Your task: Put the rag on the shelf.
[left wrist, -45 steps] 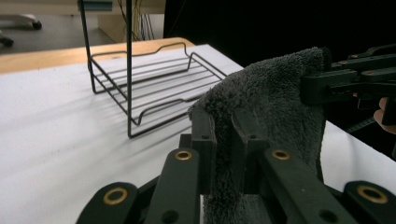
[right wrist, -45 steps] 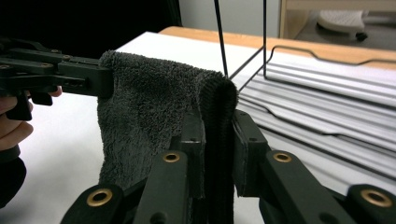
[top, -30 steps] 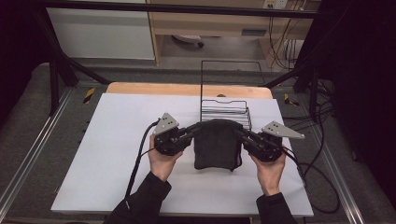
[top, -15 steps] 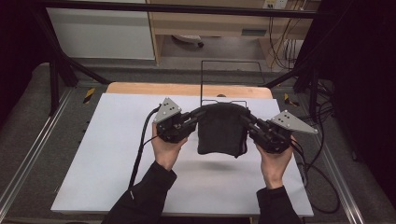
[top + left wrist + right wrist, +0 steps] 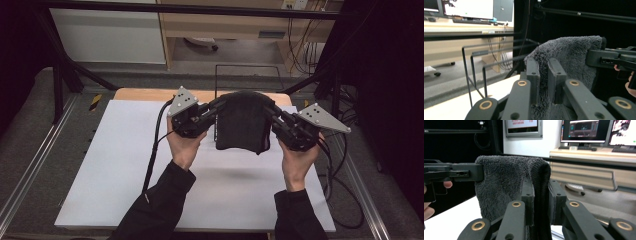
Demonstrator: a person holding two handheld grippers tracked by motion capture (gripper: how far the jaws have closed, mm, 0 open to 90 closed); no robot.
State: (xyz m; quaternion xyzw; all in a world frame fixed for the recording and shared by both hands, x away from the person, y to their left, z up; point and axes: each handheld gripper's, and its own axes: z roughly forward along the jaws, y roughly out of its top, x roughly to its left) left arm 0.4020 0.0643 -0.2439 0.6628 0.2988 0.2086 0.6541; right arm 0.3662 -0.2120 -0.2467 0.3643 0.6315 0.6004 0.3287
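Grey fleece towel (image 5: pixel 243 122) hangs above the white surface (image 5: pixel 115 165), pinched at its upper corners by left tongs (image 5: pixel 216 107) and right tongs (image 5: pixel 270 111). Risk: thin bites could slip, dropping one side. Long axis vertical, folded edge uppermost; wire rack (image 5: pixel 247 70) stands behind.

high view: fixed above near side, facing forward and down onto counter (image 5: pixel 115 165) | left gripper view: close along own jaws, facing right gripper (image 5: pixel 609 58) | right gripper view: close, facing left gripper (image 5: pixel 454 173) | shared: dark towel (image 5: pixel 245 125) held between.
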